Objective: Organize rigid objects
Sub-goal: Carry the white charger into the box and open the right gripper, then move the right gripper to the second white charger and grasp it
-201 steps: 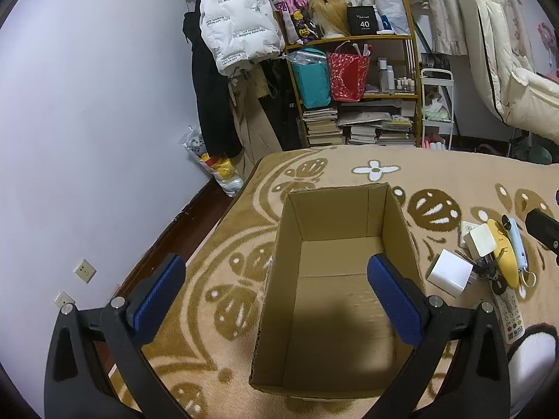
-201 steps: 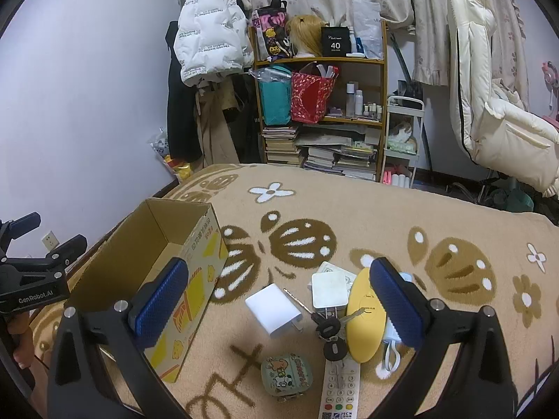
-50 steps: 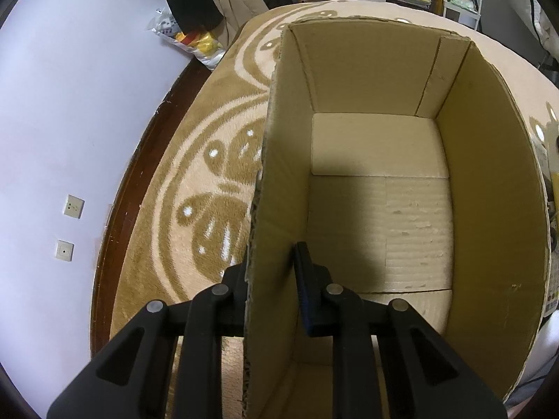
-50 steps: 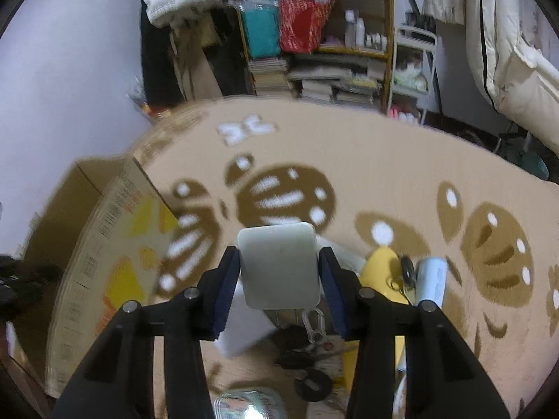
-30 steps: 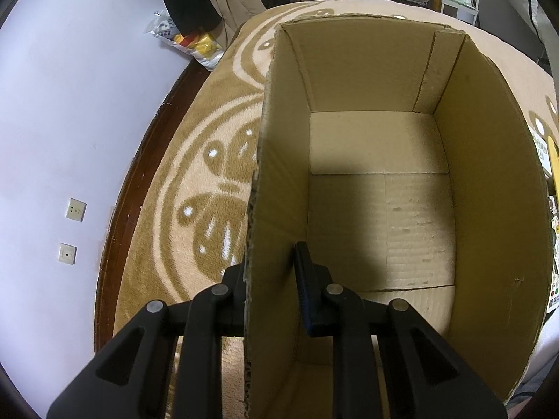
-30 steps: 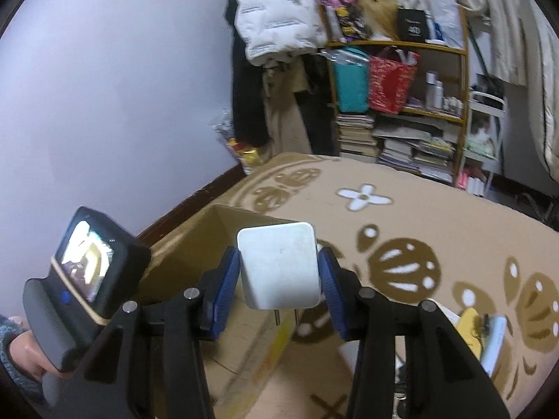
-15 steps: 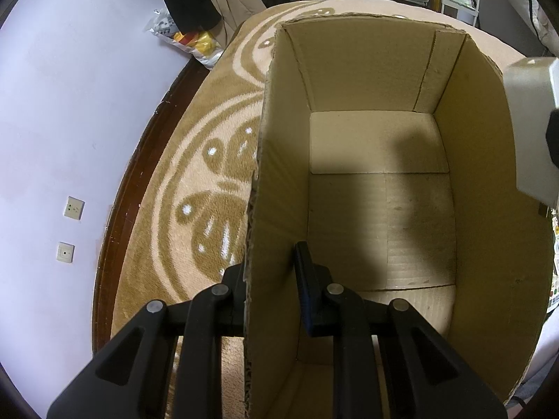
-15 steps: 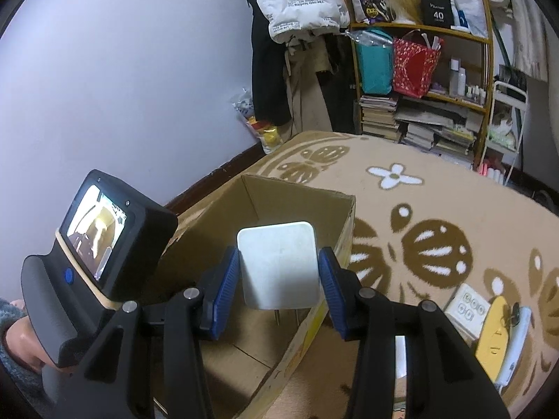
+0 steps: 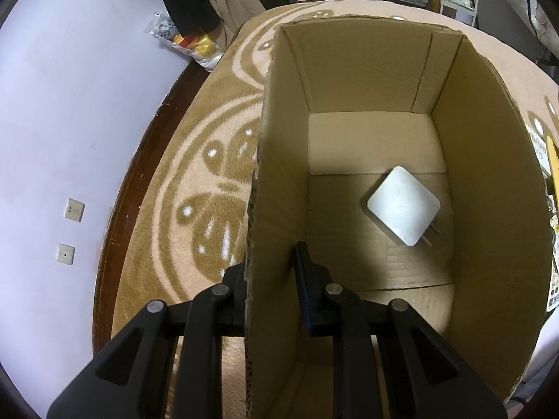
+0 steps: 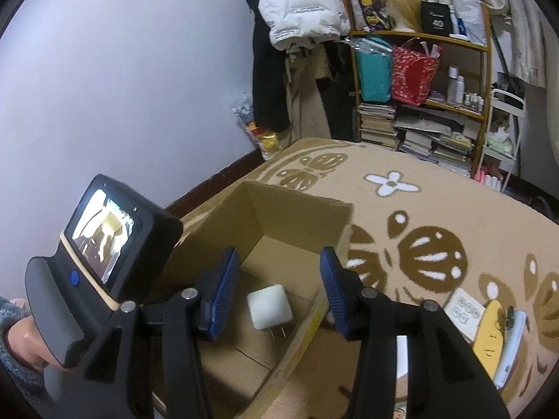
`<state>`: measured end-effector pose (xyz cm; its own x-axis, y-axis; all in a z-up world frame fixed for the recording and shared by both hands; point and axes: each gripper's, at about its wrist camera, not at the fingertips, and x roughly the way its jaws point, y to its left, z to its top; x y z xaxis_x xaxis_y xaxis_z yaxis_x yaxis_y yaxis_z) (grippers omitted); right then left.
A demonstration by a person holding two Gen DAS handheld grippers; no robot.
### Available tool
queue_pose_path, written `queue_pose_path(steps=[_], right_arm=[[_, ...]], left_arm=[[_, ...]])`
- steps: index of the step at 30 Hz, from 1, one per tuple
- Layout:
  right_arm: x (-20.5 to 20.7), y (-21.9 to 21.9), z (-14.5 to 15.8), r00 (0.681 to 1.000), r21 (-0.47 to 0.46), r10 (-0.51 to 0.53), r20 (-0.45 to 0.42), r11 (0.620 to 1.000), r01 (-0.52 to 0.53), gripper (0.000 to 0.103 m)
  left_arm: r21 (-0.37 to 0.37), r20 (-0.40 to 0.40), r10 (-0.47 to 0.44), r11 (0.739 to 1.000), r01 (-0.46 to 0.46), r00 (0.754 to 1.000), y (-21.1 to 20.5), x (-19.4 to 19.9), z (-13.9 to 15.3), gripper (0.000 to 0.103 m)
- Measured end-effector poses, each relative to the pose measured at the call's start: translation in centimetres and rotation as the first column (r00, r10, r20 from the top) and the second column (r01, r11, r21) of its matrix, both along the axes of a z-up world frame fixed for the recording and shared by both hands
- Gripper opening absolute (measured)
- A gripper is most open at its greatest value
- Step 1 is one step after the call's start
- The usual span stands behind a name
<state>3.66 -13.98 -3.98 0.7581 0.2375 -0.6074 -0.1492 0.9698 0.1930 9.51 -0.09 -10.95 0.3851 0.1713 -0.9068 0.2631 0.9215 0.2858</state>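
Observation:
An open cardboard box (image 9: 489,160) (image 10: 297,206) stands on the patterned carpet. A white plug adapter (image 9: 403,206) (image 10: 269,306) lies flat on the box floor, its prongs showing. My left gripper (image 9: 270,262) is shut on the box's left wall, one finger outside and one inside. Above the box hangs my right gripper (image 10: 279,286); its jaws are opening and nothing is pressed between the blue pads (image 10: 223,291). The adapter sits below them, free. The left gripper's handle with its lit screen (image 10: 104,244) shows in the right wrist view, held by a hand.
On the carpet right of the box lie a white socket plate (image 10: 466,310), a yellow flat object (image 10: 489,338) and a pale blue one (image 10: 512,345). A cluttered bookshelf (image 10: 419,80) and hanging coats (image 10: 300,7) stand at the back. The wall runs along the left.
My right gripper carried the white adapter over the box, opened its jaws and let it go; the adapter now lies on the box floor. The left gripper kept its hold on the wall.

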Motion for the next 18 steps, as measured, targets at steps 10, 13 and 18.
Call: queue_pose_path(steps=[10, 13, 18], right_arm=[[-0.4, -4.7, 0.5, 0.982, 0.018, -0.186, -0.034, 0.982, 0.187, 0.103], [-0.1, -6.1, -0.1, 0.973, -0.005, -0.213, -0.092, 0.977, 0.214, 0.103], [-0.1, -7.9, -1.4, 0.962, -0.014, -0.237, -0.135, 0.971, 0.237, 0.103]], left_arm=[[0.013, 0.001, -0.007, 1.000, 0.007, 1.000, -0.3, -0.3, 0.1, 0.021], [0.009, -0.002, -0.004, 1.000, 0.004, 1.000, -0.3, -0.2, 0.1, 0.021], [0.009, -0.006, -0.004, 1.000, 0.004, 1.000, -0.3, -0.1, 0.2, 0.021]])
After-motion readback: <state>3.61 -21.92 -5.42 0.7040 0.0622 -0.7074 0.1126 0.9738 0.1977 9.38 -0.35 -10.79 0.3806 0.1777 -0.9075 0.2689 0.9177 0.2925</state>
